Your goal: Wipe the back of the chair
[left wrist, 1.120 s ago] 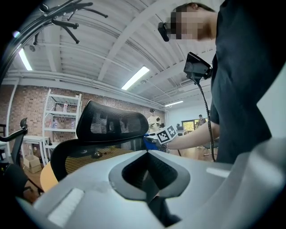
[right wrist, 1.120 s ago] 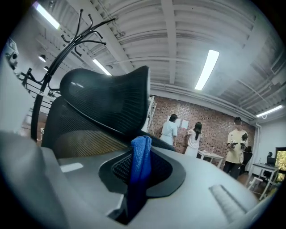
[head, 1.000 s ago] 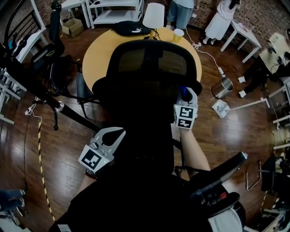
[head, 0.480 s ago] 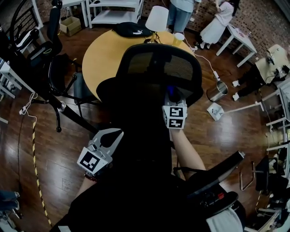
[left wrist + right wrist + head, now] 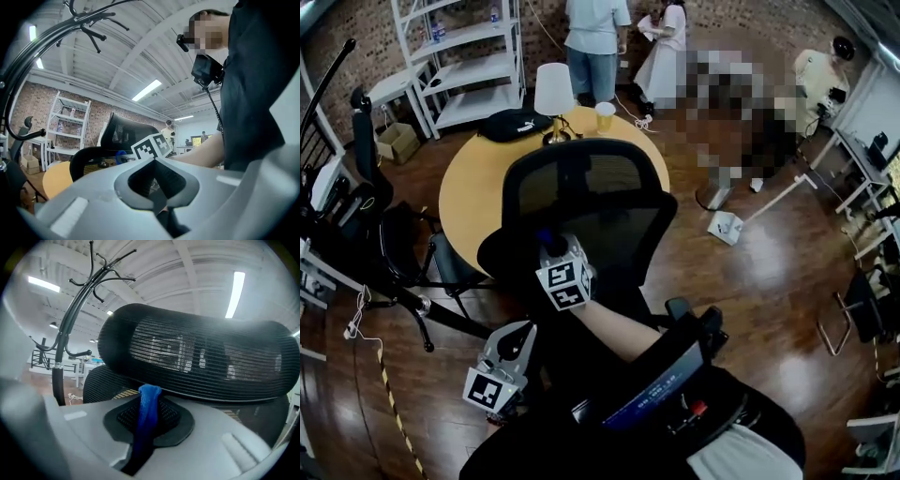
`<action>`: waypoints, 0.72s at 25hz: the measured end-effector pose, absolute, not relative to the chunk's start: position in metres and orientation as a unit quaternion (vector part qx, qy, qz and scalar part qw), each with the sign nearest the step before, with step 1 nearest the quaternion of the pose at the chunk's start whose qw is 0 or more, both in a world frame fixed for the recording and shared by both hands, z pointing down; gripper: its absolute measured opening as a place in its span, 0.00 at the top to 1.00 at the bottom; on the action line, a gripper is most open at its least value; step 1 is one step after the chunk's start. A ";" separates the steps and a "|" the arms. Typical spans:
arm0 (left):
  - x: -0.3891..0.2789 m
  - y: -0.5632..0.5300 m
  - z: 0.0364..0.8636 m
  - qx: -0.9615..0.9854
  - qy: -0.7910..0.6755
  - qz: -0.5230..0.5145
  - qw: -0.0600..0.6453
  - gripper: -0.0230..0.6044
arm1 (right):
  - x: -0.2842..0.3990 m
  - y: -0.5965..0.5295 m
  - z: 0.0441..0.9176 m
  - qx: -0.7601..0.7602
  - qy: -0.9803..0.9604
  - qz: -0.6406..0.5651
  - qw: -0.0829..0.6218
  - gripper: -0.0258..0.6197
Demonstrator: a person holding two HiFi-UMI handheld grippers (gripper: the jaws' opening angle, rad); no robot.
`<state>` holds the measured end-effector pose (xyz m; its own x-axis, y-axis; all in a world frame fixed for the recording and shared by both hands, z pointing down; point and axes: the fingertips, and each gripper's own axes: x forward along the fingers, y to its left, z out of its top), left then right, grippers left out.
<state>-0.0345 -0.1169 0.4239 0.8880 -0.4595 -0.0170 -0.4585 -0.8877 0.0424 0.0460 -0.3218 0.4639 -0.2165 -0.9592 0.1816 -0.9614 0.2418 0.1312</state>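
A black mesh office chair (image 5: 581,202) stands in front of me, its back facing me. My right gripper (image 5: 551,247) presses against the left part of the chair's lower back, shut on a blue cloth (image 5: 545,238). In the right gripper view the blue cloth (image 5: 148,411) stands pinched between the jaws, right under the mesh headrest (image 5: 201,357). My left gripper (image 5: 523,334) hangs low at the left, away from the chair, jaws together with nothing in them. The left gripper view shows the chair (image 5: 119,136) and the blue cloth (image 5: 121,155) beyond the left gripper (image 5: 161,206).
Behind the chair is a round wooden table (image 5: 478,192) with a lamp (image 5: 553,89), a cup (image 5: 605,114) and a black bag (image 5: 514,124). Another black chair (image 5: 394,248) stands at the left. People stand at the back. A black armrest (image 5: 661,380) lies near me.
My right gripper has carried the blue cloth leftward across the chair back, from its right side to its left. The head view has tilted up. My left gripper stays low.
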 end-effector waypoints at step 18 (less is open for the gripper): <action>-0.058 -0.116 0.440 0.969 -0.243 -0.025 0.033 0.95 | -0.024 -0.312 0.450 0.558 -0.818 -0.077 0.113 0.90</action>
